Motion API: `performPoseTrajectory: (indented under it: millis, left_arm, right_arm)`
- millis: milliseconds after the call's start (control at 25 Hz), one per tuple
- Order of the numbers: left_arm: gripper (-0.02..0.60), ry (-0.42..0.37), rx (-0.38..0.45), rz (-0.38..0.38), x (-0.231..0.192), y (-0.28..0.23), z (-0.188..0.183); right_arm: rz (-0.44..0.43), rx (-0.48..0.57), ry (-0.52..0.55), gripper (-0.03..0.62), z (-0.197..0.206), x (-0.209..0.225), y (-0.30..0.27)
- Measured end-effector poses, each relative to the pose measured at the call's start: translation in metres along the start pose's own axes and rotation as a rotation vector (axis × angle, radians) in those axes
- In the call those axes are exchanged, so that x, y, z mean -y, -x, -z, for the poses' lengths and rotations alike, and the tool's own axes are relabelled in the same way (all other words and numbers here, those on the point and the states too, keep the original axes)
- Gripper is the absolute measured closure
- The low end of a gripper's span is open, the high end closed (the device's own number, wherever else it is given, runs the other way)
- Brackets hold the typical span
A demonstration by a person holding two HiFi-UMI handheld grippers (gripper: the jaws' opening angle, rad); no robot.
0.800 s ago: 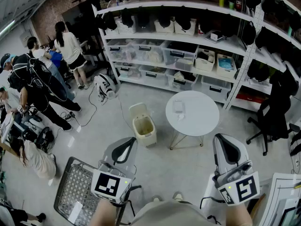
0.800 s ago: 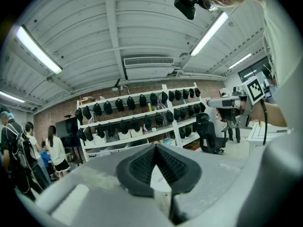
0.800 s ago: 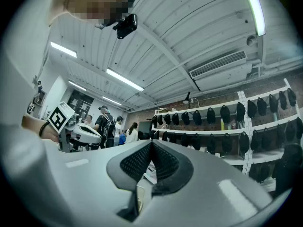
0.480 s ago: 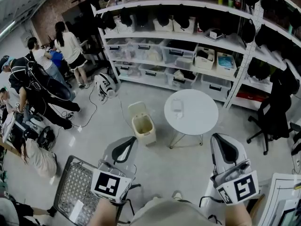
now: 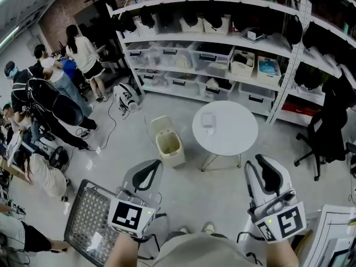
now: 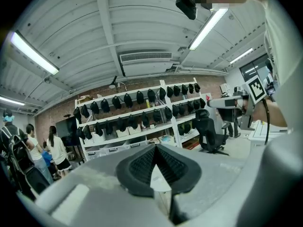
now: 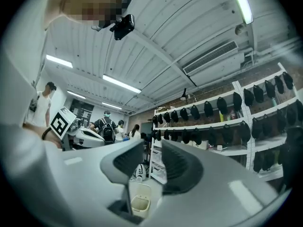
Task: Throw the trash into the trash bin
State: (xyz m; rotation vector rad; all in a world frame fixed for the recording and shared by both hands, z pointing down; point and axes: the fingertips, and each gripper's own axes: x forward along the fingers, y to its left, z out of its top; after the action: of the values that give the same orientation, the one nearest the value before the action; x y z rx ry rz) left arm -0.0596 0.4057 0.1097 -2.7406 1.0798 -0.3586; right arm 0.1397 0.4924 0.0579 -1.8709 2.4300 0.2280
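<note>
**Fig. Task at its start (head view): nothing binned yet.** L claw (image 5: 147, 174): pad tips pressed together, empty. R claw (image 5: 264, 171): pads a slit apart, nothing in the slit. The trash bin (image 5: 172, 158), lid up, stands ahead of the L claw and slightly to its right, well apart. The round table (image 5: 236, 141) is ahead of the R claw, slightly to its left. A small white item (image 5: 208, 120) on it is prob. the trash, untouched. Left to do: approach, pick up, carry to bin, drop. Vs. earlier frames: claw poses approx. unchanged; bin and table sit slightly higher in view; more of the wire cart (image 5: 89, 218) shows left of the L claw.
</note>
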Motion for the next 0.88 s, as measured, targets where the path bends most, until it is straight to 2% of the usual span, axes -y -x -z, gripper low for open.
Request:
performPoseTrajectory:
  millis: [40,80,360,640,880]
  left_arm:
    - [0.58,-0.01,-0.001,0.001,0.004,-0.002,0.0]
    - [0.58,-0.015,0.002,0.002,0.009,-0.004,0.0]
    - [0.58,-0.007,-0.025,-0.002,0.03,-0.013,0.011]
    - [0.58,0.003,-0.031,-0.045,0.017,-0.024,0.022]
    - [0.58,-0.005,-0.026,-0.058,-0.012,-0.043,0.031]
  right_arm:
    - [-0.009,0.002,-0.01,0.408,0.002,0.002,0.002]
    - [-0.014,0.003,-0.013,0.367,0.003,0.005,0.003]
    - [-0.04,-0.025,-0.014,0.359,0.016,0.015,0.007]
    - [-0.07,-0.036,-0.005,0.359,0.034,0.02,-0.015]
    - [-0.099,-0.058,-0.007,0.358,0.05,0.017,-0.053]
